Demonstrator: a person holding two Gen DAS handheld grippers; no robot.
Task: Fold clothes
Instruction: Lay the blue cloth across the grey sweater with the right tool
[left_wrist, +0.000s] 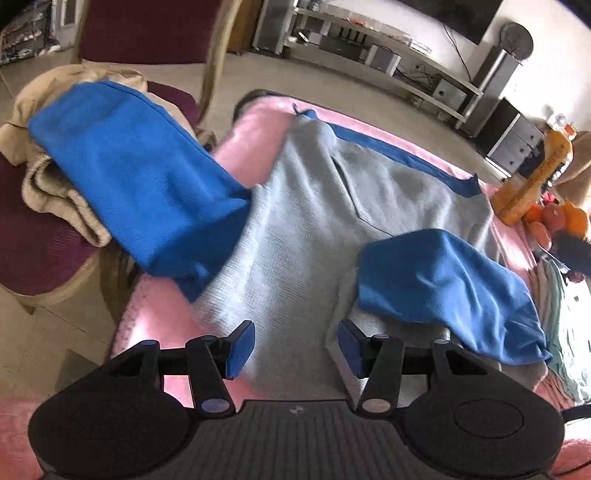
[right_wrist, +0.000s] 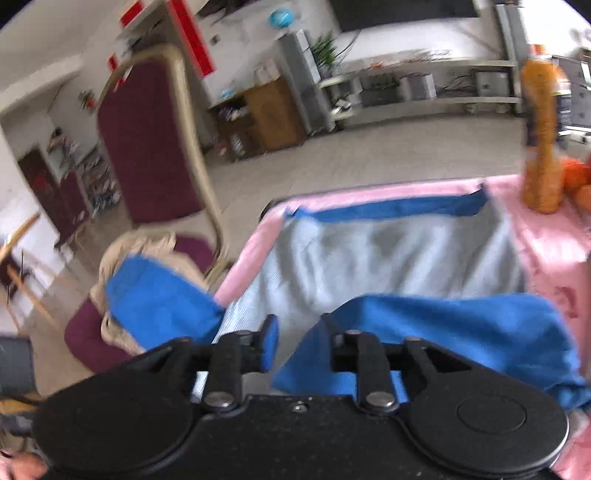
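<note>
Lying flat on a pink cover (left_wrist: 255, 122) is a grey sweatshirt (left_wrist: 295, 229) with blue sleeves and a blue hem band (left_wrist: 406, 155) along its far edge. Its left sleeve (left_wrist: 140, 184) hangs off the table's left edge, toward a maroon chair (left_wrist: 44, 243) that carries a beige garment (left_wrist: 55, 184); the sleeve partly overlaps that garment in the view. Its right sleeve (left_wrist: 450, 284) lies folded onto the grey body near the right edge. Left gripper (left_wrist: 295, 347): jaws spread wide, empty, hovering over the near part of the grey body. Right gripper (right_wrist: 297, 339): jaws apart, the right finger lying against or under the blue right sleeve (right_wrist: 461, 332); whether cloth sits between the fingers cannot be told, as the view is blurred. An orange drink bottle (left_wrist: 532, 177) and oranges (left_wrist: 554, 218) stand at the far right corner of the cover.
</note>
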